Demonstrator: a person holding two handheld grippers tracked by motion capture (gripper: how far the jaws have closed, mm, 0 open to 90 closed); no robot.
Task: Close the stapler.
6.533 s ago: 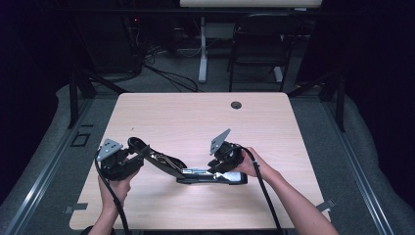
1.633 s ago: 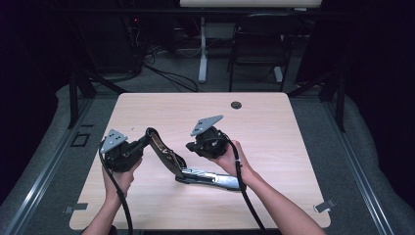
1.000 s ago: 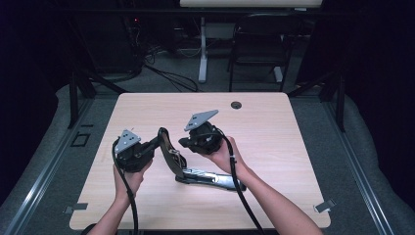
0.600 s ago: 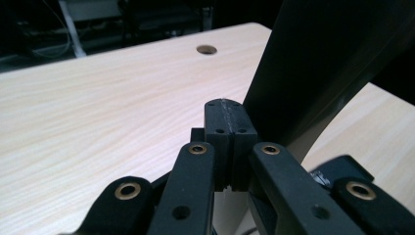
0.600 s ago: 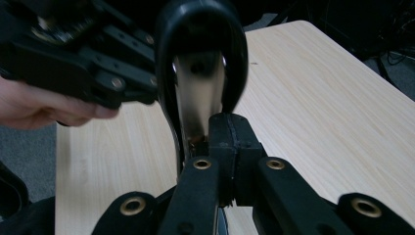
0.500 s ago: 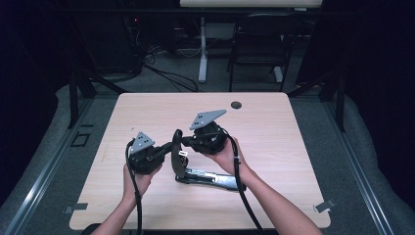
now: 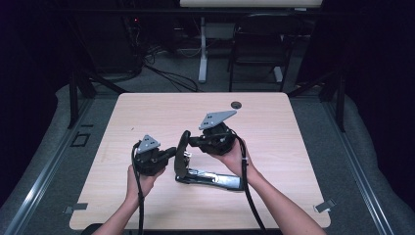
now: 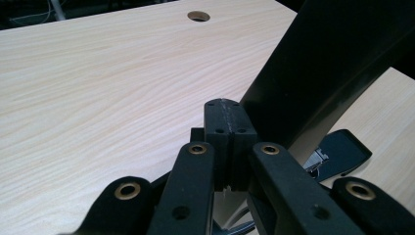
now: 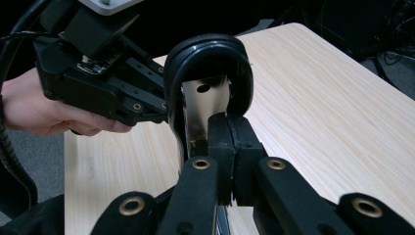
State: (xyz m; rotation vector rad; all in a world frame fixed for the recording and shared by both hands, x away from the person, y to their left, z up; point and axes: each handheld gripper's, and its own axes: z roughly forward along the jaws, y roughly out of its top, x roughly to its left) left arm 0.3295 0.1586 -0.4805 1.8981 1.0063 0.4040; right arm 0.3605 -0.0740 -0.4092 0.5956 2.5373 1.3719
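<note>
The stapler lies on the surface, its lid raised upright. Both grippers flank that lid: the left gripper and the right gripper each have fingers pressed together, touching it.

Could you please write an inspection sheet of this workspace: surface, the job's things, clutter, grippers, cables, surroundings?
Surface: light wooden table, with a round cable hole near the far edge.
Job's things: large black and silver stapler, base flat on the table, black top arm swung up nearly vertical.
Clutter: nothing seen.
Grippers: left gripper, jaws shut, tip against the raised arm's left side; right gripper, jaws shut, tip at the arm's upper end.
Cables: one black cable trails from each gripper along the forearm.
Surroundings: dark room, grey floor, black chair behind the table, cables on the floor.
</note>
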